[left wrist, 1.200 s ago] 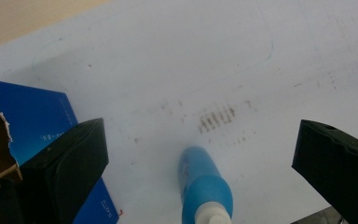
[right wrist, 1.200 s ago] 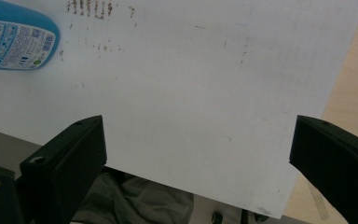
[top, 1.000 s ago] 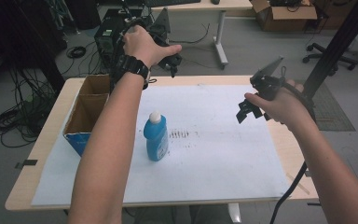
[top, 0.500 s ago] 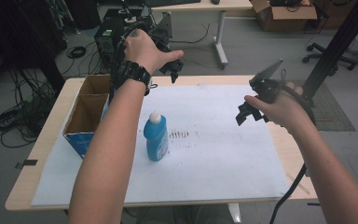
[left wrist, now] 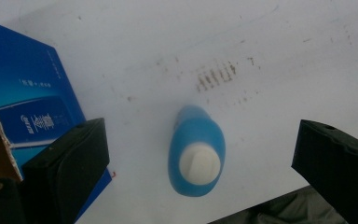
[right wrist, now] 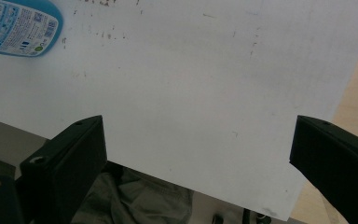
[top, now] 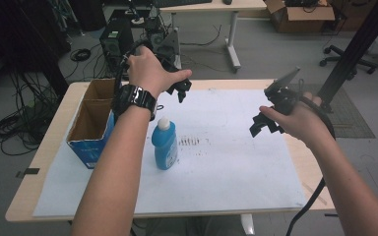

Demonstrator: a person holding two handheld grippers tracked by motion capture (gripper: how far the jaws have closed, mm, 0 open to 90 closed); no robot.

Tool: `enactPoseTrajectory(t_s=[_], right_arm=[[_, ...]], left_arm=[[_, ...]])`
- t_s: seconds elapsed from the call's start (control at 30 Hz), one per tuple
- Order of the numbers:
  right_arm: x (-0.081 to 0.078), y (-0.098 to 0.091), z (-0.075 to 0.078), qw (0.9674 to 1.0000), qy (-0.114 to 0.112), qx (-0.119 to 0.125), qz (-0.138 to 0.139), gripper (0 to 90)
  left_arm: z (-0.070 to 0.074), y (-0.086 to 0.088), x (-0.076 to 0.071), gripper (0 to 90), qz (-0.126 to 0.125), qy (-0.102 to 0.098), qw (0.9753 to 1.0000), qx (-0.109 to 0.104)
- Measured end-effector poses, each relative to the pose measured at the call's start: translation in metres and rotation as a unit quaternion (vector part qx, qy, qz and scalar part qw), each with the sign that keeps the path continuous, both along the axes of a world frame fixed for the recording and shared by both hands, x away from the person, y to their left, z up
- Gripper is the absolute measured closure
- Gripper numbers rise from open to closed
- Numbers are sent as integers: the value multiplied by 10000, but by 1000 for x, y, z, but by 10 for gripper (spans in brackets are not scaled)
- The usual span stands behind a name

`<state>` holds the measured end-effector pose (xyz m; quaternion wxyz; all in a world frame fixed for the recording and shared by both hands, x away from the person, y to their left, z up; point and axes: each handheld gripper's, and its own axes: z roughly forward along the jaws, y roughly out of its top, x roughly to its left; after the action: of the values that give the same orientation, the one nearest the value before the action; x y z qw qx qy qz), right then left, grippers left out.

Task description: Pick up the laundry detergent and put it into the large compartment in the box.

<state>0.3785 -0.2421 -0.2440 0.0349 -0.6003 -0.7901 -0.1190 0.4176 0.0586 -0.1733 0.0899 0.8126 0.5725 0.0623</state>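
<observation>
The blue bottle point(top: 165, 145) stands upright on the white paper, just right of the open blue box point(top: 92, 124), with the left tool point(top: 179, 88) held above and beyond it, jaws spread wide and empty. Judging from this, lower it straight over the white cap point(left wrist: 199, 163), centred between the jaws. The right tool point(top: 266, 123), also spread and empty, should keep well clear at the right.

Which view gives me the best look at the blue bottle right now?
The high view: it shows the whole blue bottle upright on the white sheet beside the open blue box. The left gripper view looks straight down on its white cap. The right gripper view catches just its labelled side at the frame's corner.
</observation>
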Motion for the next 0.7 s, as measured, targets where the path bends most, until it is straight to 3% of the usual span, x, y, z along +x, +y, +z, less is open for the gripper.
enactPoseTrajectory(t_s=[0.37,0.7], right_arm=[[-8,3,-6,9999,-39,80,90,38],[-11,9,-10,9997,-21,118,196,38]], left_arm=[[-18,-4,-18,39,-223,20,9997,100],[-40,0,-24,40,-201,102,9994,260]])
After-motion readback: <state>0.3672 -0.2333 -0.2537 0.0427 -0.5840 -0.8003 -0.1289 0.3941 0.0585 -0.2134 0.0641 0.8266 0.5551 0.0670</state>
